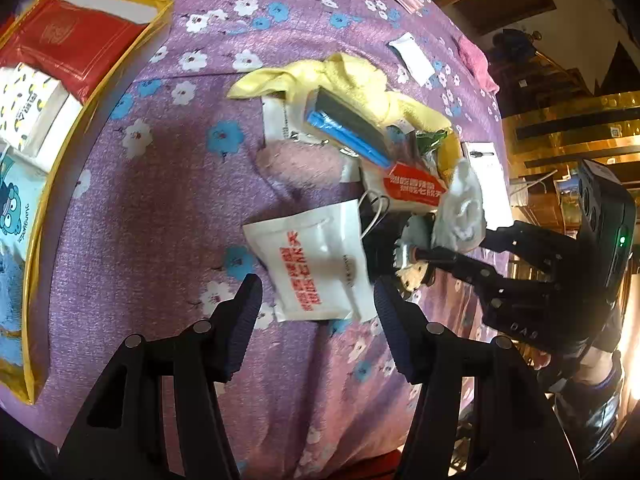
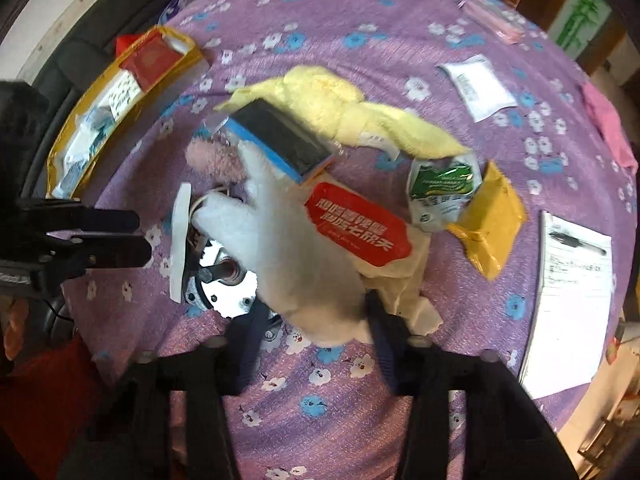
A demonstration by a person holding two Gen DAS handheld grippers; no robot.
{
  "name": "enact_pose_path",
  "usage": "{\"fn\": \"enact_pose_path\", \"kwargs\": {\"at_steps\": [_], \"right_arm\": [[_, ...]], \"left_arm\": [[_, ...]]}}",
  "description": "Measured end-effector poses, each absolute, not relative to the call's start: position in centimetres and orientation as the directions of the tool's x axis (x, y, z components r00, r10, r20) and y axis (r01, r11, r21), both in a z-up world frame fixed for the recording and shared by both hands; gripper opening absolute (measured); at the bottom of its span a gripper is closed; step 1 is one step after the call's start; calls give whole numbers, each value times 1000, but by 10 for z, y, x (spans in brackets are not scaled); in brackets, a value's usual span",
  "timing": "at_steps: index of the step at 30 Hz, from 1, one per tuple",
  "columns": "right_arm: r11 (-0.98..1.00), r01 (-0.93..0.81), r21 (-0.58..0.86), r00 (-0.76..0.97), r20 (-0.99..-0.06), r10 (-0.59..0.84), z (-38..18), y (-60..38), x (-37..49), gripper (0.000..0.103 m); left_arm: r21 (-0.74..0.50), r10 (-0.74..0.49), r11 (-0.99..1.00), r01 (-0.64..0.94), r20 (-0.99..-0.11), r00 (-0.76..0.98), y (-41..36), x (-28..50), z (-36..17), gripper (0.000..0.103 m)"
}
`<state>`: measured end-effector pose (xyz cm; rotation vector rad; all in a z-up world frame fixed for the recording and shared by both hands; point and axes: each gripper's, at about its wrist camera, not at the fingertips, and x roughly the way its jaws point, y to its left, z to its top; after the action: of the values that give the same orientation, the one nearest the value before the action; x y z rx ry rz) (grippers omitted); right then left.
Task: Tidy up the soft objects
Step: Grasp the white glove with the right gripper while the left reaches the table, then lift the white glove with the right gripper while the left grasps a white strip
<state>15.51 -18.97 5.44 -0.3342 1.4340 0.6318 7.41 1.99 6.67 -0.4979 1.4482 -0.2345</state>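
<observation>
My right gripper is shut on the cuff end of a white fluffy glove, which lies out over the pile. In the left wrist view that glove hangs at the right gripper's tips. My left gripper stands open just above a white packet with red print on the purple flowered cloth, with nothing between its pads. The pile holds a yellow towel, a blue-and-black block, a red packet and a pink fluffy piece.
A gold-rimmed box with red and white packs stands at the left. A metal disc lies under the glove. A green-white packet, a yellow packet, a notepad with pen, a white sachet and a pink cloth lie to the right.
</observation>
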Motion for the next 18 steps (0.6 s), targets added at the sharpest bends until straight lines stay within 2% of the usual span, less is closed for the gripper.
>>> {"fn": "enact_pose_path", "kwargs": {"at_steps": [2,7,13,14,15,16,18], "right_arm": [[786,-604,135,24,-982,187,58,-190,154,35],[769,-625,134,13,-983,182,73,-197,141,34],[743,-622,247,-96,-966,241,81,-203,112,34],[741,-613,273,-109,-959,263,81,-204,106,34],[740,-609,284,-111,-955,275,82,-204,103,34],[739,-608,290,-111,-953,283,81,-204,98,34],[738,-602,304,-116,-948,296,79,-203,88,34]], "left_arm": [[-452,-438,881,-140,-891,124,15,77,67,58],[-432,-418,892,-133,-900,120,-1,85,61,58],[-347,-337,932,-105,-936,100,-8,85,39,58],[-356,-345,929,-104,-932,110,-5,81,38,55],[-362,-350,927,-99,-929,120,-1,78,38,44],[-371,-358,924,-90,-924,134,4,74,39,42],[-406,-390,910,-84,-907,162,14,67,42,32]]}}
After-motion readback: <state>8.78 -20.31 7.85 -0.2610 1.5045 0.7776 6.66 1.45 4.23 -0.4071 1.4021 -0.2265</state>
